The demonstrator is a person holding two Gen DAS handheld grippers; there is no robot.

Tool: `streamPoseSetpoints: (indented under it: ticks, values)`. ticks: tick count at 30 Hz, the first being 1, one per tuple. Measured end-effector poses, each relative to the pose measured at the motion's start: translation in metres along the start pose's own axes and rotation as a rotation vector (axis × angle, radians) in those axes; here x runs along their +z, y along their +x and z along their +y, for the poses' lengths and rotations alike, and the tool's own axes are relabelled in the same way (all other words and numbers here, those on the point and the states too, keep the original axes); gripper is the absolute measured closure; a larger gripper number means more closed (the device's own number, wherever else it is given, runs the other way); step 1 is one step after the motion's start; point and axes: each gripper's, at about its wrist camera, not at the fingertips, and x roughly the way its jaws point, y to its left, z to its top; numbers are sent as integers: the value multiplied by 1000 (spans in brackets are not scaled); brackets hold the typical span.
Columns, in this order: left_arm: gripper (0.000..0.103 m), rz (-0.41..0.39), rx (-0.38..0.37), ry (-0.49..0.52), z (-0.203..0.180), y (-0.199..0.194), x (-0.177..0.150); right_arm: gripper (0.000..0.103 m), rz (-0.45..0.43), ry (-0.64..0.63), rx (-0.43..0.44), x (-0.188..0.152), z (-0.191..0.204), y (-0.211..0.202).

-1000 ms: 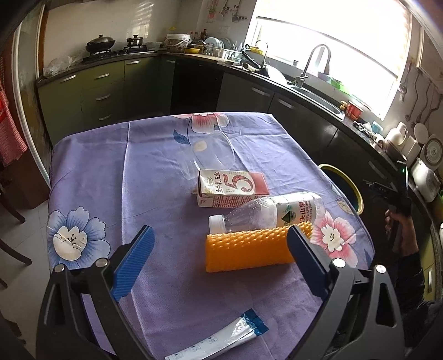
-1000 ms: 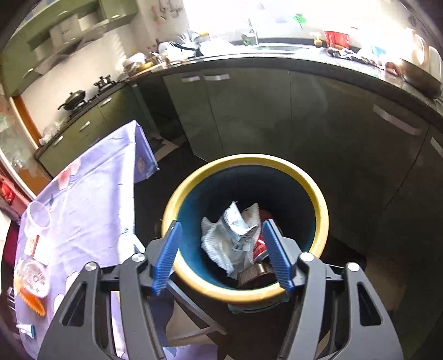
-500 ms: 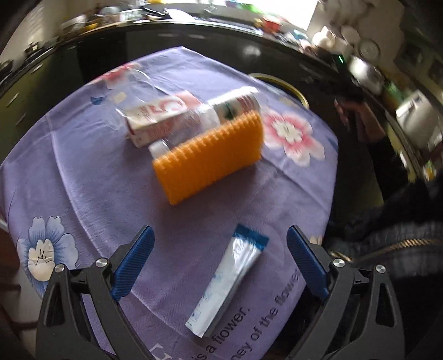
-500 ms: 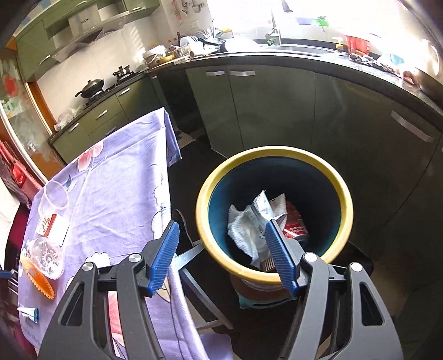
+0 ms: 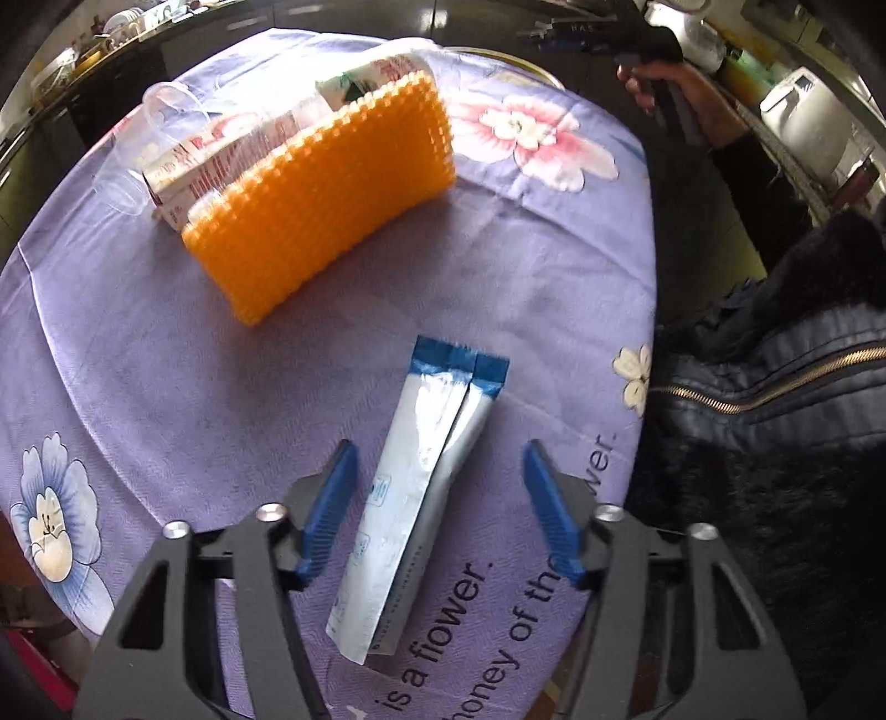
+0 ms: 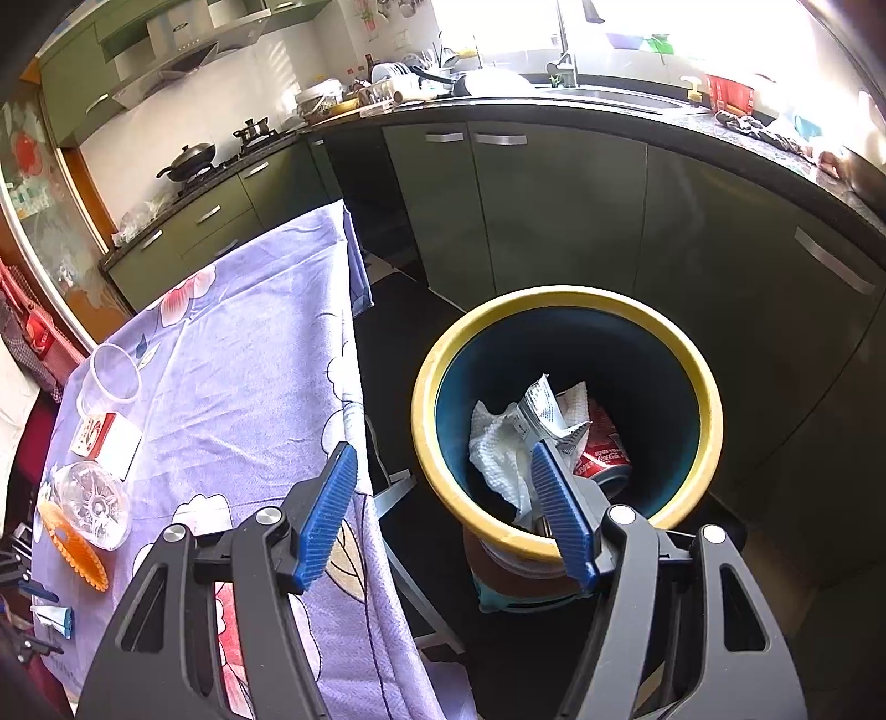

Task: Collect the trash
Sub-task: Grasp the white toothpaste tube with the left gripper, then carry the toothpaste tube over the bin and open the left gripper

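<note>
The left gripper [image 5: 434, 509] gapes wide, a silver sachet [image 5: 412, 498] lying loose between its fingers. The right gripper [image 6: 437, 509] hangs open and empty, the bin [image 6: 703, 399] just ahead.

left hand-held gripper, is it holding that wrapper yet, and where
No. The left hand-held gripper is open, its fingers straddling the wrapper on the table without touching.

A home kitchen: green cabinets [image 6: 554, 205], a wok on the stove [image 6: 185, 160], a sink faucet [image 6: 565, 50].
</note>
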Motion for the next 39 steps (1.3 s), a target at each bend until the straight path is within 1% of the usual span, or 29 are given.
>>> streamPoseSetpoints:
  ticks: [2,5,8,10,12,21,25,30,33,36,39]
  values:
    - [51,-5,13,8,-1,0,0,38,2,0,2,0,1,1]
    - [56,-10,21,1,1,-1,-1,38,7,-3,5,-1,2,2]
    - [63,-18,33,-5,2,-2,-4,38,8,-4,7,-1,2,3]
    - [71,-26,30,-7,-1,-3,-6,38,5,1,9,-1,1,2]
    - [76,-33,36,-3,-4,-3,-8,38,1,2,11,-2,0,0]
    - [79,-59,64,-52,-7,-2,-8,37,-12,0,22,-2,3,-7]
    - [79,-97,70,-80,-6,-13,-1,37,-21,2,27,-3,2,-12]
    - [79,-168,65,-90,-15,-34,20,36,-34,10,33,-3,-1,-19]
    - [79,-202,57,-74,-25,-47,43,35,-47,15,40,-3,-5,-24]
    - [79,-218,26,-44,-33,-54,72,35,-68,20,35,-3,-11,-31]
    - [79,-213,-1,0,-40,-55,110,33,-87,30,34,-5,-19,-39]
